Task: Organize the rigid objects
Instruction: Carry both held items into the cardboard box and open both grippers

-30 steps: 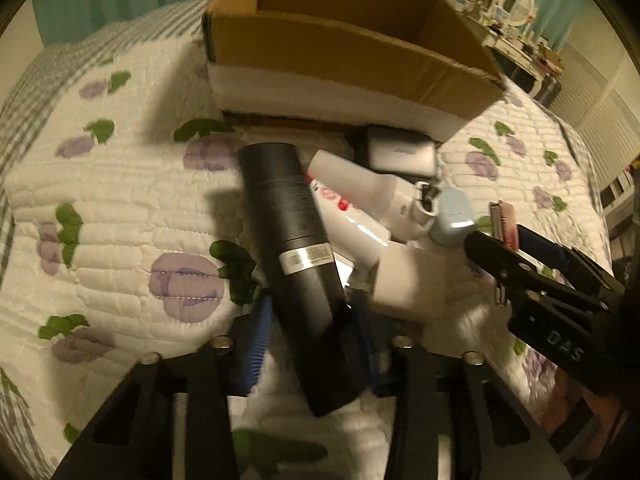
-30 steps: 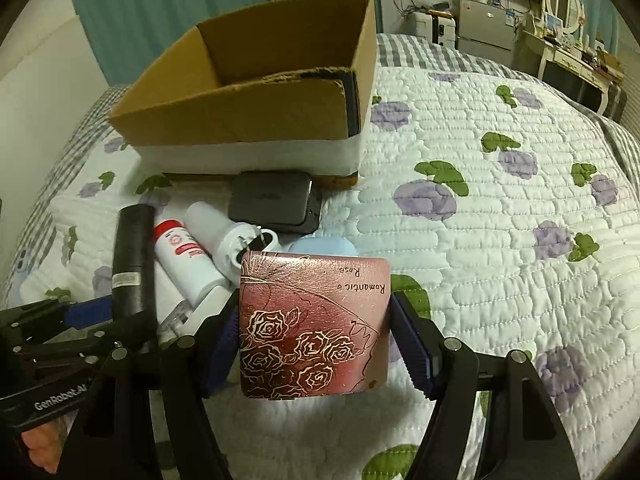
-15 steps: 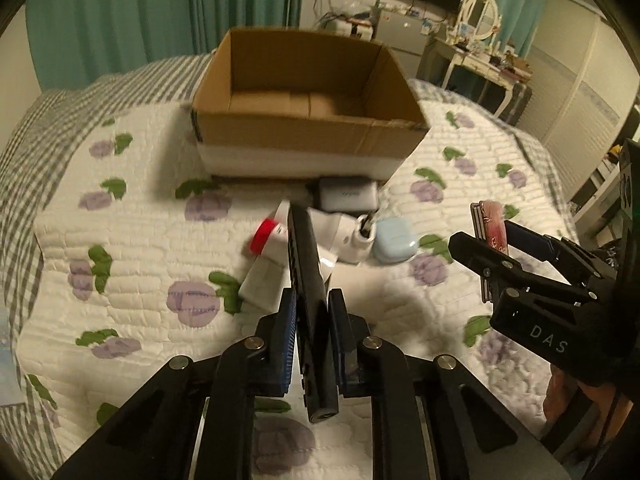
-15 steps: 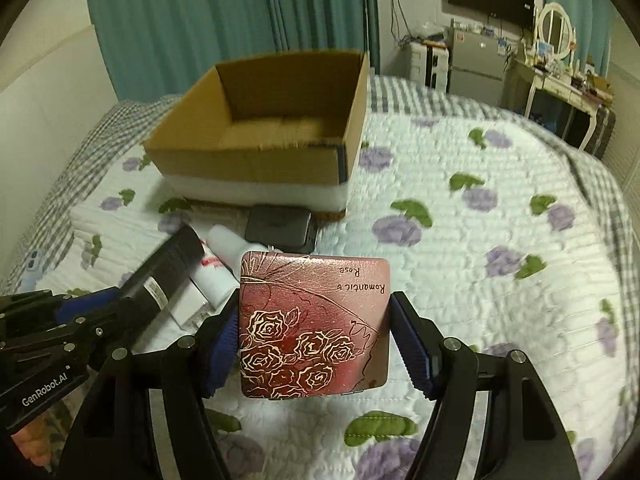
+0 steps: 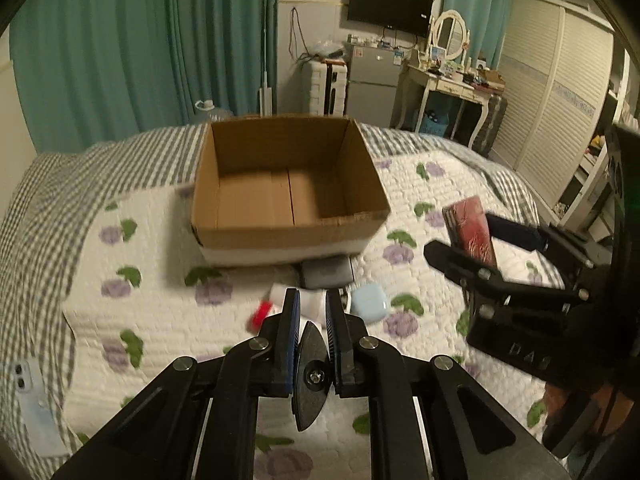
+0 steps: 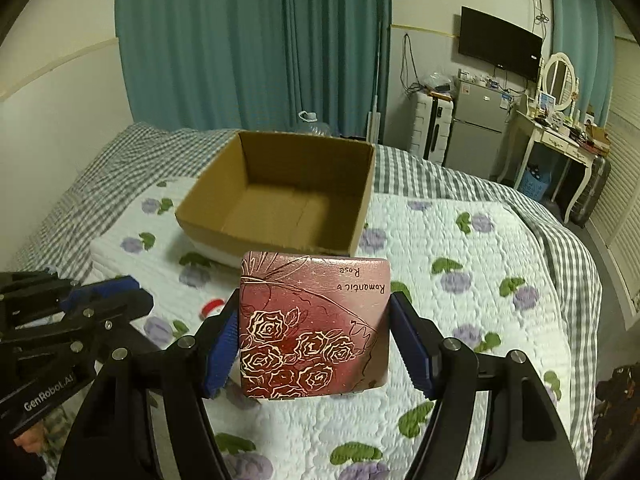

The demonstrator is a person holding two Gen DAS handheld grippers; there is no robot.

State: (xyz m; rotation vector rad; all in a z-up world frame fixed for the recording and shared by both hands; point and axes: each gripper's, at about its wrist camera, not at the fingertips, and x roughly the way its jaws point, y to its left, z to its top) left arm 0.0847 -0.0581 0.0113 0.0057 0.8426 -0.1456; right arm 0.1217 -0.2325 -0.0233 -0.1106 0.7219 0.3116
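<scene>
Cardboard box (image 5: 288, 184) sits open-topped toward the far edge of the quilt (image 5: 152, 312), nothing visible inside. Left gripper (image 5: 312, 308) is clamped on a black cylinder (image 5: 311, 376), seen end-on and held above the quilt. Right gripper (image 6: 316, 328) clamps a red rose-patterned tin (image 6: 314, 324) by its side edges, raised in front of the box. A grey case (image 5: 326, 272), blue case (image 5: 368, 303) and red-capped bottle (image 5: 264, 314) lie on the quilt just beside the box's near wall.
</scene>
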